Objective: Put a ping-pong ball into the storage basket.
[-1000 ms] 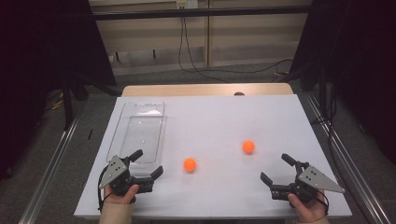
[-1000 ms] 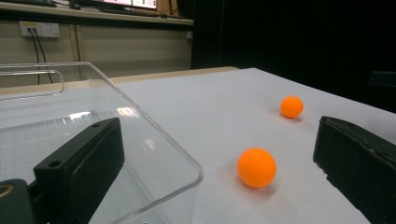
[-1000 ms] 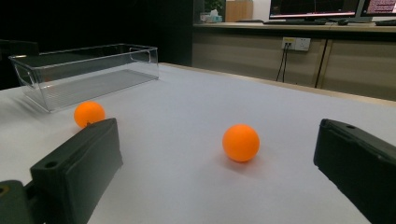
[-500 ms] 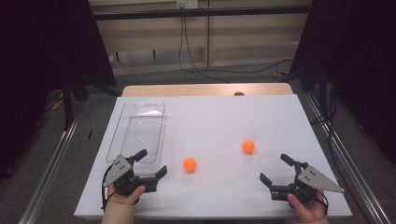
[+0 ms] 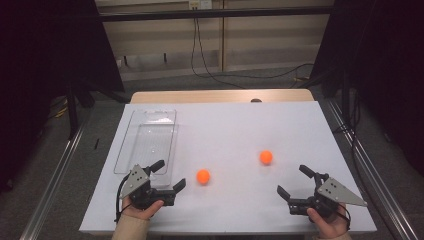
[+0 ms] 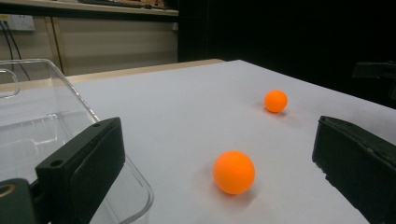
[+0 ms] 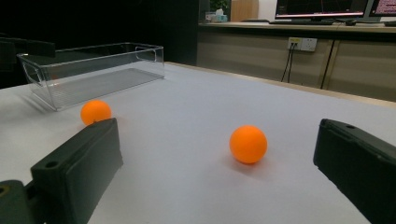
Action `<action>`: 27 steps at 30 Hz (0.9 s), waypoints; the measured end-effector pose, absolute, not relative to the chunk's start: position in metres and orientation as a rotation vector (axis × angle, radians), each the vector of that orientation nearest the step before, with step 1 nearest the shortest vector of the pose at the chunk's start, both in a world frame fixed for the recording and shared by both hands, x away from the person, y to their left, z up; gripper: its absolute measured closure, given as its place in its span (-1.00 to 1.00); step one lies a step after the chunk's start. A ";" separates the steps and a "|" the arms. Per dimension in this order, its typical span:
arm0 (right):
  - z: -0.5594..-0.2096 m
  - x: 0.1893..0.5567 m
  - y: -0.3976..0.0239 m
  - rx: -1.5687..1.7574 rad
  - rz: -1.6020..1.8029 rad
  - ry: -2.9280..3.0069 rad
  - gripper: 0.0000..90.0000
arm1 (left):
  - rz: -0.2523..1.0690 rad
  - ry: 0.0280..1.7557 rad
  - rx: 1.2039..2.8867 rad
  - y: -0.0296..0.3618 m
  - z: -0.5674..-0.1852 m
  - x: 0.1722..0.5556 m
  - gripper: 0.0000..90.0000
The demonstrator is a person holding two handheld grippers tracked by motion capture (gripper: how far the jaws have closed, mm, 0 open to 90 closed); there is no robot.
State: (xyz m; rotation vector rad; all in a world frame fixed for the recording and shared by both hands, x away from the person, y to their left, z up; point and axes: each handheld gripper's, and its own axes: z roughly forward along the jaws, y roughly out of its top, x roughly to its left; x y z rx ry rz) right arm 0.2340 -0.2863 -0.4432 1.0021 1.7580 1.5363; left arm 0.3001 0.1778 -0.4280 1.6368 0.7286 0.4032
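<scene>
High view: left gripper (image 5: 167,176) low at the near left of the white worktop (image 5: 235,130), jaws spread wide, nothing between them. One jaw over the near end of the clear tray (image 5: 147,140), the other toward the near ball (image 5: 203,176). Ball just beside that jaw, not touching. Right gripper (image 5: 294,181) at the near right, also released, jaws apart and empty. Far ball (image 5: 266,157) ahead of it and a little to the left, near but apart. Both balls orange, resting on the bare worktop, well apart from each other, outside the tray. Tray lying lengthwise along the left side, empty inside.

Left gripper view: two black jaws wide apart at the lower corners. Near ball (image 6: 234,171) between them, slightly ahead, on the worktop. Far ball (image 6: 275,101) farther off to the right. Tray corner (image 6: 56,116) under and behind the left jaw.

Right gripper view: jaws again wide, holding nothing. One ball (image 7: 248,143) between them and ahead. Other ball (image 7: 95,112) just past the left jaw, in front of the tray (image 7: 93,70).
</scene>
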 end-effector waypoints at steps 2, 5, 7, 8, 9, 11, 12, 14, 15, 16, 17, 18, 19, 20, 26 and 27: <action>-0.443 0.234 -0.287 1.000 1.538 1.758 -0.99 | 0.395 0.725 1.642 0.176 -0.428 0.301 -0.95; -0.443 0.234 -0.287 0.996 1.537 1.758 -0.99 | 0.384 0.729 1.638 0.174 -0.428 0.302 -0.95; -0.443 0.234 -0.287 0.995 1.537 1.758 -0.99 | 0.373 0.731 1.641 0.172 -0.428 0.303 -0.95; -0.443 0.234 -0.286 0.996 1.539 1.758 -0.99 | 0.371 0.729 1.645 0.171 -0.427 0.303 -0.95; -0.443 0.234 -0.287 0.993 1.538 1.760 -0.99 | 0.375 0.730 1.650 0.170 -0.427 0.303 -0.95; -0.443 0.234 -0.287 0.995 1.540 1.758 -0.99 | 0.368 0.728 1.652 0.169 -0.426 0.304 -0.95; -0.442 0.233 -0.287 0.995 1.542 1.759 -0.99 | 0.362 0.734 1.653 0.168 -0.427 0.304 -0.95; -0.442 0.233 -0.287 0.995 1.541 1.759 -0.99 | 0.359 0.730 1.660 0.168 -0.427 0.305 -0.95; -0.442 0.233 -0.287 0.995 1.541 1.759 -0.99 | 0.356 0.733 1.658 0.167 -0.427 0.305 -0.95; -0.443 0.233 -0.287 0.994 1.542 1.758 -0.98 | 0.354 0.732 1.664 0.166 -0.427 0.305 -0.95; -0.443 0.233 -0.287 0.994 1.542 1.758 -0.98 | 0.354 0.732 1.664 0.166 -0.427 0.305 -0.95; -0.442 0.233 -0.287 0.989 1.543 1.759 -0.98 | 0.350 0.736 1.665 0.164 -0.427 0.304 -0.95; -0.442 0.233 -0.287 0.989 1.543 1.758 -0.98 | 0.350 0.736 1.665 0.164 -0.427 0.304 -0.95; -0.442 0.233 -0.287 0.988 1.542 1.757 -0.98 | 0.352 0.731 1.666 0.163 -0.427 0.305 -0.95; -0.442 0.233 -0.287 0.985 1.546 1.754 -0.97 | 0.346 0.728 1.680 0.160 -0.427 0.306 -0.95; -0.442 0.233 -0.287 0.987 1.546 1.754 -0.97 | 0.349 0.725 1.687 0.160 -0.427 0.307 -0.95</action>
